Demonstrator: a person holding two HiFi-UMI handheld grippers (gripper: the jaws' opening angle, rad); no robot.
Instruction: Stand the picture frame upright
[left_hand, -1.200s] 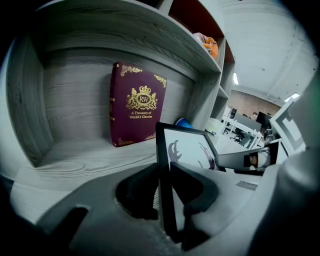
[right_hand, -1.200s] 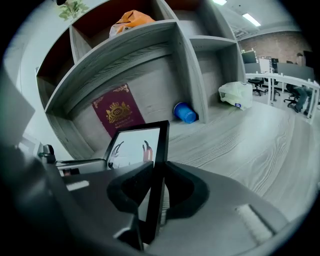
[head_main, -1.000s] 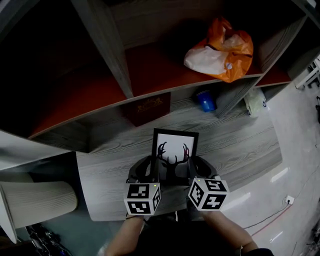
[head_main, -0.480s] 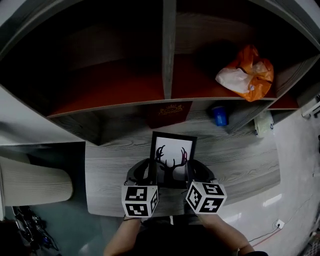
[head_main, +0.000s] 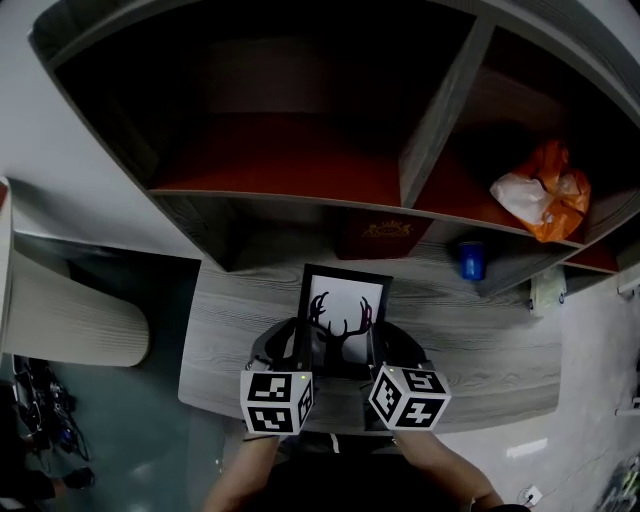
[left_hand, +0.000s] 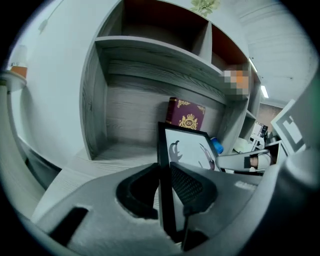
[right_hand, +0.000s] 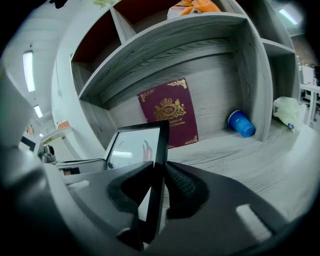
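Here left hand-held gripper (left_hand: 165, 174) and right hand-held gripper (right_hand: 159, 176) pinch picture frame (head_main: 346, 298), book (right_hand: 170, 112) behind.

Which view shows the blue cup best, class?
The right gripper view: the cup lies on its side, whole and unobstructed. The head view shows it small and dim; the left gripper view shows only a sliver past the frame.
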